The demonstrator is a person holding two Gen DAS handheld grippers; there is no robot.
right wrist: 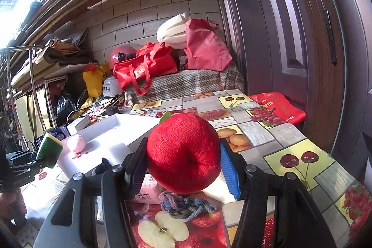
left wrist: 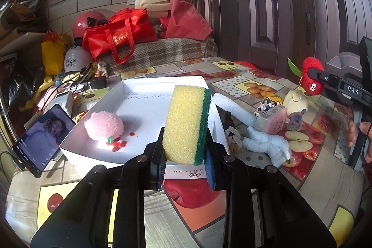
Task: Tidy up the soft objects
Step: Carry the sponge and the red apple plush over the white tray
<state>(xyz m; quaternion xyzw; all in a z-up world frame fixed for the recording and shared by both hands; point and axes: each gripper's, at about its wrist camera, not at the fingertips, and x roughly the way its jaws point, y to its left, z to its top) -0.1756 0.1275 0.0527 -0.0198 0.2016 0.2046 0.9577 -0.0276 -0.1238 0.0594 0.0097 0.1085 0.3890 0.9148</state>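
My left gripper (left wrist: 186,150) is shut on a yellow and green sponge (left wrist: 186,122), held upright above the near edge of the white box (left wrist: 148,106). A pink fluffy plush (left wrist: 104,125) lies inside the box at the left. My right gripper (right wrist: 183,169) is shut on a red plush apple (right wrist: 183,152), held above the table. In the left wrist view the red plush (left wrist: 311,76) hangs at the far right in the right gripper (left wrist: 325,79). In the right wrist view the sponge (right wrist: 50,148) and the pink plush (right wrist: 76,143) show at the left.
On the fruit-print tablecloth (left wrist: 255,85) right of the box lie a white foam block (left wrist: 232,108), a white astronaut plush (left wrist: 267,143), a pink packet (left wrist: 273,119) and a knotted rope toy (right wrist: 186,203). A phone (left wrist: 41,141) leans left of the box. Red bags (left wrist: 121,36) stand behind.
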